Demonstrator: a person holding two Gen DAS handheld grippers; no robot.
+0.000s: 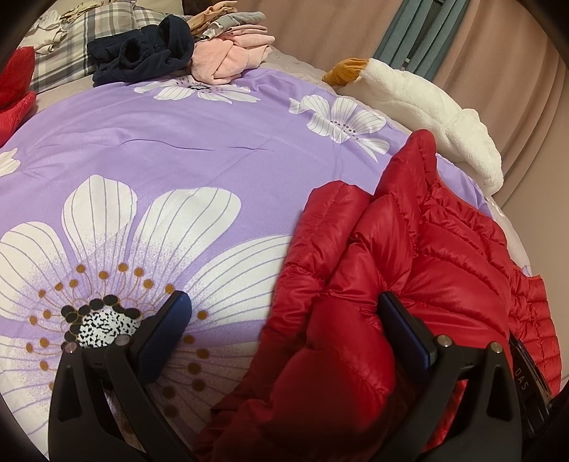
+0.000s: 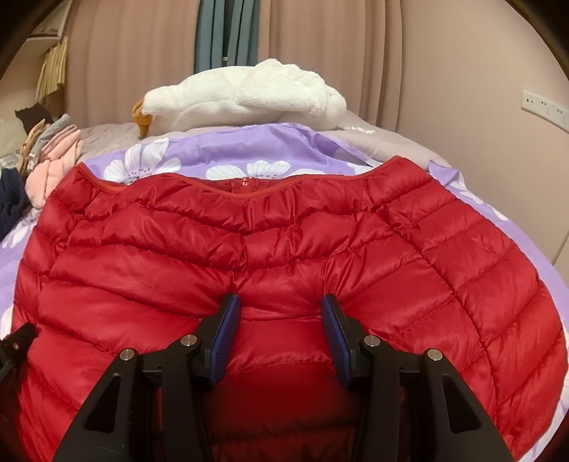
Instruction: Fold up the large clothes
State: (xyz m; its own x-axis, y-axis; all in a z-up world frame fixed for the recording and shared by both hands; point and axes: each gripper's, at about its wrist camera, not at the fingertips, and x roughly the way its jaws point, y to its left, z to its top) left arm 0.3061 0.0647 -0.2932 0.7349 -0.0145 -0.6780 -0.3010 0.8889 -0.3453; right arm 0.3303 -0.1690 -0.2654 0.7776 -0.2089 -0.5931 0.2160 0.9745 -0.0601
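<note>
Your right gripper [image 2: 281,320] pinches a puffed fold of the red jacket [image 2: 284,241] between its pads. Your left gripper [image 1: 284,320] stands spread, a bunched sleeve in the gap. The jacket lies on the purple quilt [image 1: 177,142], a white plush goose [image 2: 249,99] beyond.

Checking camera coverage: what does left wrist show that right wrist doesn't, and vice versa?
Left wrist only: big flower print on the purple bedspread, plaid pillow, the left gripper open beside a bunched sleeve.
Right wrist only: wall socket, the jacket's hem and zipper end, the right gripper over the jacket's middle.
Both: red puffer jacket, white plush goose, pink clothes pile.
</note>
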